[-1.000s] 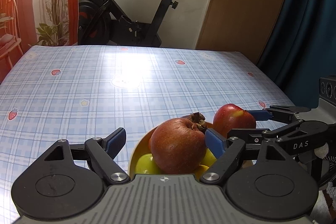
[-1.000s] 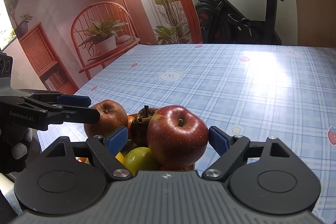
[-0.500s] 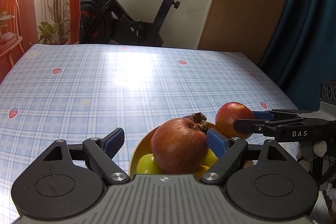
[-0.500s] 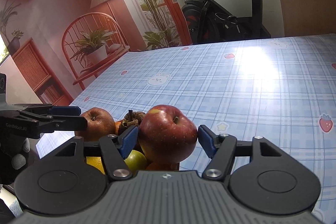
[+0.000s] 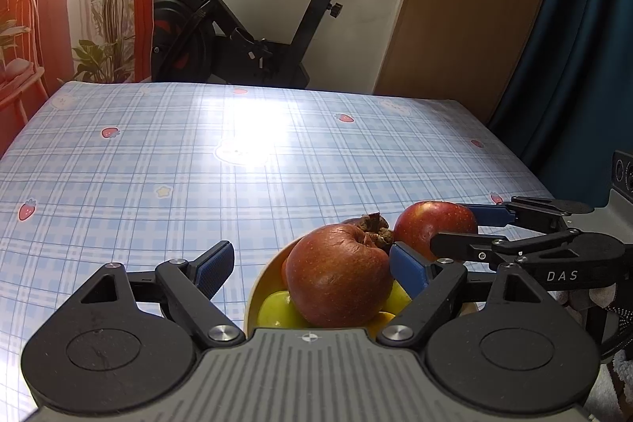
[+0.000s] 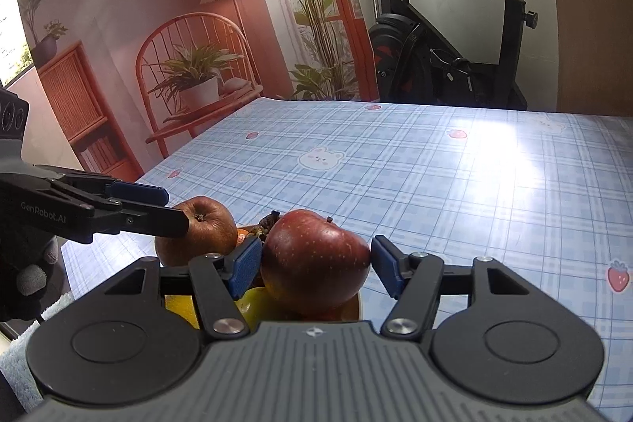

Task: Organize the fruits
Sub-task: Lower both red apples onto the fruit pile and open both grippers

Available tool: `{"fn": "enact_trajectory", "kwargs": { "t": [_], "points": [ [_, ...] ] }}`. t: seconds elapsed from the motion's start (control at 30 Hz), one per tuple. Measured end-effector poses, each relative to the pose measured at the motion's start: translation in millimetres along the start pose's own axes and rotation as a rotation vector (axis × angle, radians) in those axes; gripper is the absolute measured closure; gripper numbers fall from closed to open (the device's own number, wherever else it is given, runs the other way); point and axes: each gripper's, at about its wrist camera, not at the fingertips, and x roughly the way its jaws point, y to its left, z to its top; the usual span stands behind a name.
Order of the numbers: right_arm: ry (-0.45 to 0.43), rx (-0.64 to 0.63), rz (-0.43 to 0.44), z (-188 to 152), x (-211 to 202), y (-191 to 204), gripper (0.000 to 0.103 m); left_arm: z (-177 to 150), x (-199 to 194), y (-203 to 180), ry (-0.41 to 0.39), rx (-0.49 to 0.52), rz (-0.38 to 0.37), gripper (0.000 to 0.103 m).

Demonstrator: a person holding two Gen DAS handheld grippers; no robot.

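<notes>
Right wrist view: right gripper (image 6: 315,265) pinches a red apple (image 6: 314,260), both blue pads pressed on its sides; the apple sits atop the fruit heaped in a yellow bowl (image 6: 180,305). Beneath it, yellow-green fruit (image 6: 255,303). Just left, a brownish wrinkled apple (image 6: 198,238). Beyond, blue plaid tablecloth (image 6: 435,161) with strawberry and bear prints. Left wrist view: left gripper (image 5: 312,269) spread wide around the brownish apple (image 5: 336,275); the right pad is just beside it, the left pad well apart. A dried brown fruit (image 5: 374,224) lies behind it. Farthest, an exercise bike (image 5: 253,26) beyond the table.
</notes>
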Motion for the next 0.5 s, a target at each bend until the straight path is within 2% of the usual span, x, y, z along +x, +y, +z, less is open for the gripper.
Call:
{"fn": "enact_trajectory", "kwargs": {
  "t": [0.2, 0.5],
  "points": [
    [0.029, 0.043, 0.013, -2, 0, -5, 0.035, 0, 0, -1, -0.001, -0.003, 0.003, 0.015],
    [0.022, 0.093, 0.011, -2, -1, -16, 0.025, -1, -1, -2, -0.003, -0.009, 0.009, 0.015]
  ]
}}
